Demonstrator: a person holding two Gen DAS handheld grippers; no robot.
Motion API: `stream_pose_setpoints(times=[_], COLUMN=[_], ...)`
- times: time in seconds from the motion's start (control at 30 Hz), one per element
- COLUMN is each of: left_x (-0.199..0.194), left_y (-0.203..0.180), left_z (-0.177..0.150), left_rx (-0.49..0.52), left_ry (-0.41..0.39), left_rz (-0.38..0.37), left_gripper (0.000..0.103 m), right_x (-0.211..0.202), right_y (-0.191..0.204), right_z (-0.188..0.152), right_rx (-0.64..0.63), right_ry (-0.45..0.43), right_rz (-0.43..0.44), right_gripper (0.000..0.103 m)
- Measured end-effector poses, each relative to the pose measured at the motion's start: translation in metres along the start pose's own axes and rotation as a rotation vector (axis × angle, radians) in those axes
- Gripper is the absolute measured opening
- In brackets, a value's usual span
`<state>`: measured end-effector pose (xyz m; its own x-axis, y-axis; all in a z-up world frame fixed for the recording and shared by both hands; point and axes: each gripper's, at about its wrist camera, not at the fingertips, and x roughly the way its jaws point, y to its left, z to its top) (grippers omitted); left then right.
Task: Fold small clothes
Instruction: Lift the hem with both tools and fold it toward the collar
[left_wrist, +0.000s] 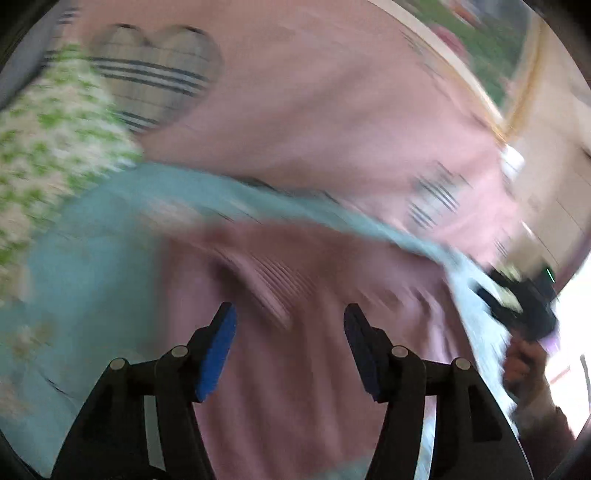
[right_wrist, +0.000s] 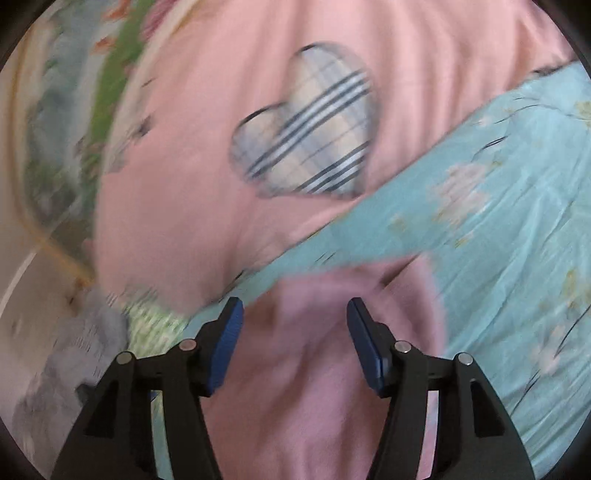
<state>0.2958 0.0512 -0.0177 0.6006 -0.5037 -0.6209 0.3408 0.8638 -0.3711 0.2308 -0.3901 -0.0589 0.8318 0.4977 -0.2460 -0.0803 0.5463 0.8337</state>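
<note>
A small mauve-pink garment (left_wrist: 295, 350) lies rumpled on a light blue floral sheet (left_wrist: 92, 266). My left gripper (left_wrist: 290, 314) is open just above it, jaws wide apart, nothing between them. My right gripper (right_wrist: 295, 308) is open over the same garment (right_wrist: 314, 369), also holding nothing. The right gripper and the hand holding it also show in the left wrist view (left_wrist: 524, 306) at the far right. Both views are motion-blurred.
A pink blanket (right_wrist: 192, 155) with a plaid heart patch (right_wrist: 306, 133) lies beyond the garment. A green-and-white floral cloth (left_wrist: 48, 147) sits at the left. A grey cloth (right_wrist: 74, 354) lies near the bed edge. The blue sheet (right_wrist: 498, 221) spreads to the right.
</note>
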Motion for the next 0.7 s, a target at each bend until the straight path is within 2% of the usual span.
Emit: stream_pose_setpoints(times=[0.03, 0.1, 0.13, 0.2, 0.27, 0.33, 0.4, 0.43, 0.5, 0.53, 0.6, 0.7], left_x=[0.005, 0.034, 0.047, 0.077, 0.097, 0.105, 0.104, 0.104, 0.1, 0.097, 0.089, 0.071], left_y=[-0.008, -0.034, -0.042, -0.052, -0.04, -0.012, 0.016, 0.031, 0.064, 0.075, 0.091, 0.081], left_z=[-0.007, -0.028, -0.032, -0.033, -0.017, 0.009, 0.031, 0.042, 0.06, 0.065, 0.069, 0.061], left_rx=[0.017, 0.064, 0.083, 0.15, 0.144, 0.081, 0.014, -0.019, -0.102, -0.135, -0.2, -0.197], left_ry=[0.023, 0.123, 0.155, 0.194, 0.19, 0.144, 0.094, 0.069, 0.023, 0.01, -0.011, -0.026], left_rz=[-0.025, -0.094, -0.097, -0.022, 0.031, 0.087, 0.138, 0.186, 0.234, 0.239, 0.202, 0.218], left_gripper=[0.06, 0.06, 0.057, 0.053, 0.05, 0.049, 0.048, 0.046, 0.045, 0.044, 0.043, 0.044], right_x=[0.002, 0.019, 0.035, 0.063, 0.089, 0.107, 0.111, 0.111, 0.105, 0.101, 0.084, 0.064], right_y=[0.013, 0.034, 0.043, 0.053, 0.052, 0.036, 0.01, -0.002, -0.024, -0.028, -0.027, -0.017], right_z=[-0.019, -0.058, -0.078, -0.1, -0.101, -0.076, -0.04, -0.026, -0.001, 0.006, 0.014, 0.009], right_rx=[-0.071, -0.202, -0.261, -0.341, -0.373, -0.338, -0.256, -0.204, -0.103, -0.089, -0.076, -0.07], right_ry=[0.055, 0.175, 0.258, 0.37, 0.419, 0.39, 0.293, 0.251, 0.168, 0.133, 0.055, 0.017], right_rz=[0.037, 0.067, 0.069, 0.049, 0.001, -0.035, -0.105, -0.109, -0.126, -0.146, -0.165, -0.161], right_gripper=[0.06, 0.06, 0.06, 0.06, 0.06, 0.059, 0.059, 0.057, 0.054, 0.054, 0.055, 0.055])
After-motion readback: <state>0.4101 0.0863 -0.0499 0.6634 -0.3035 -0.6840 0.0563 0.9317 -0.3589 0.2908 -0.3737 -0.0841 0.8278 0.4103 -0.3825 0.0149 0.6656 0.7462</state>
